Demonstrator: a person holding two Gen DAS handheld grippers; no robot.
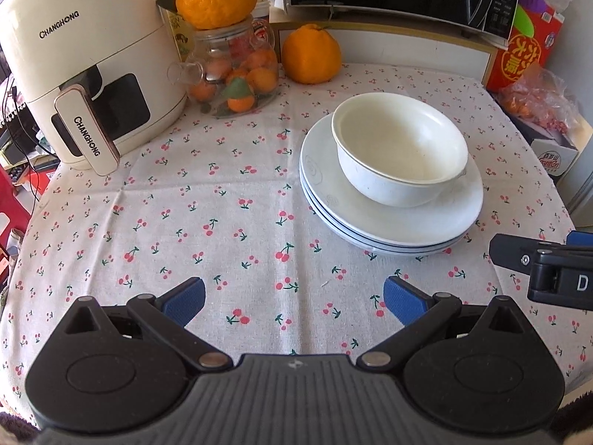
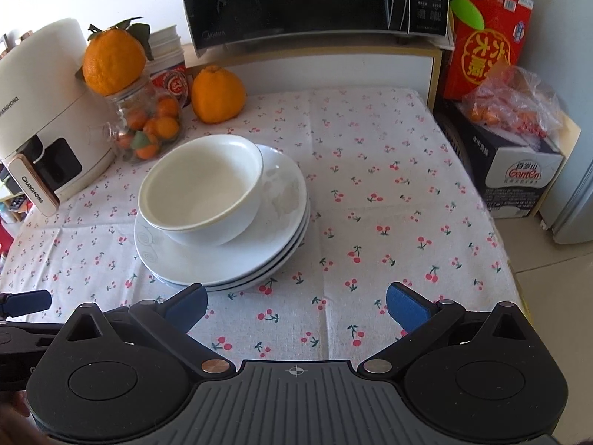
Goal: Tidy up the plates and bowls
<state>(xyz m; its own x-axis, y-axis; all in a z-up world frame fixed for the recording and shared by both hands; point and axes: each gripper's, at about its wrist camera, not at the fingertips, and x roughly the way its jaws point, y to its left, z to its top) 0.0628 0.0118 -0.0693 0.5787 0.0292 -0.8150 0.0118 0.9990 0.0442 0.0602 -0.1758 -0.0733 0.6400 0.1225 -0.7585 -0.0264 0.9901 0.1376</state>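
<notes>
A white bowl [image 1: 400, 148] [image 2: 204, 189] sits on a stack of white plates [image 1: 370, 218] [image 2: 259, 256] on the cherry-print tablecloth. In the bowl I seem to see a second rim, so two bowls may be nested. My left gripper [image 1: 294, 302] hangs open over bare cloth, left of and nearer than the stack, with nothing between its blue pads. My right gripper [image 2: 296, 306] is open too, just in front of the stack's near edge and empty. The right gripper's tip [image 1: 537, 263] shows at the right edge of the left wrist view.
A cream air fryer [image 1: 78, 70] [image 2: 44, 118] stands at the back left. Beside it are a glass jar of small oranges [image 1: 237, 74] [image 2: 148, 126] topped by a big orange, another big orange [image 1: 311, 55] [image 2: 218, 94], a microwave [image 2: 311, 0], and boxes [image 2: 515, 170] off the right edge.
</notes>
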